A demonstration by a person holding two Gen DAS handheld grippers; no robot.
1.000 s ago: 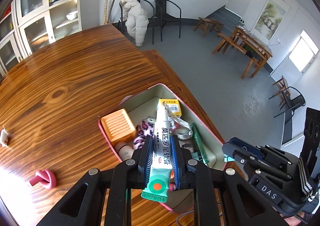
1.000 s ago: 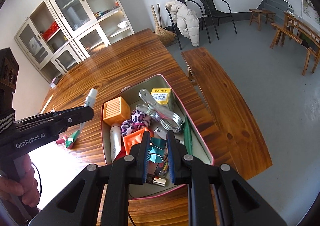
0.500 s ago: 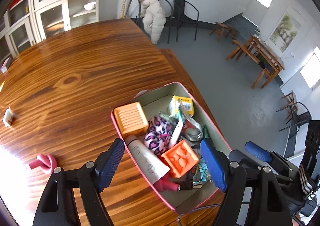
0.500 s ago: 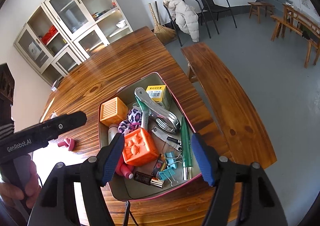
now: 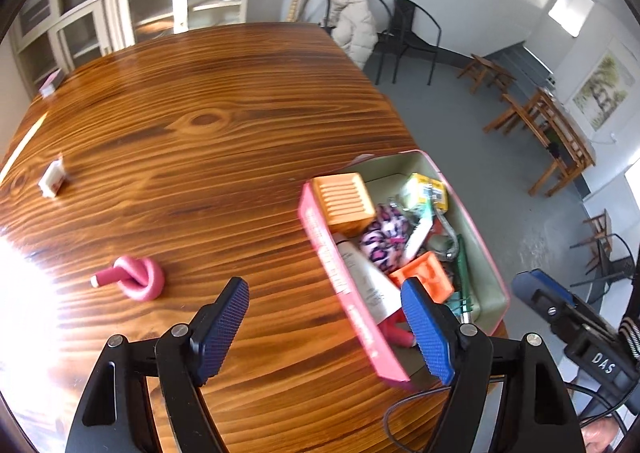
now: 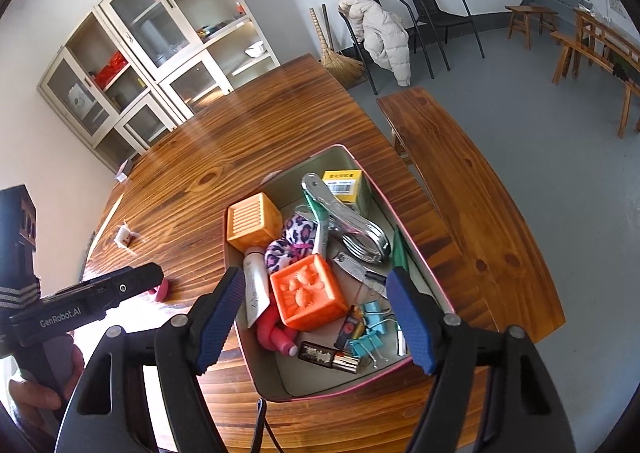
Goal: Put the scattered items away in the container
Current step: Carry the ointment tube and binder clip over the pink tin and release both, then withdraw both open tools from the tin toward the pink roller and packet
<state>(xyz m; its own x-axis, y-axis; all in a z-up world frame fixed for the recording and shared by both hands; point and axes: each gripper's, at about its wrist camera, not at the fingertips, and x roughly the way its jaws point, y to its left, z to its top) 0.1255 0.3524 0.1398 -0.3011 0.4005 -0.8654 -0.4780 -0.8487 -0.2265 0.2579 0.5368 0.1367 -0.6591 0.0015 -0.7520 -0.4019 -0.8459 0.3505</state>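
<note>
**Now the pink knot was lined up**

Both sets of fingers were seen spread wide with nothing between them, the jaws having just been opening. The right gripper [image 6: 316,317] was held over the container [image 6: 424,277], a pink-rimmed tin at the worktop [image 5: 200,141] edge, already crowded with an orange cube [image 6: 308,293], blue binder clips [image 6: 370,329], a white tube [image 6: 254,285] and a yellow box [image 6: 344,187]. The left gripper [image 5: 324,329] was pointed at bare wood beside the tin. A drop-off looked finished; two strays were left out: a knotted pink foam roller [image 5: 134,279] and, well apart, a small white packet [image 5: 52,177]. Next, it was judged, the left fingers should be brought down astride the knot. "GenRobot.AI" and "DAS" could be read on the gripper bodies; the box's barcode label stayed too small.
</note>
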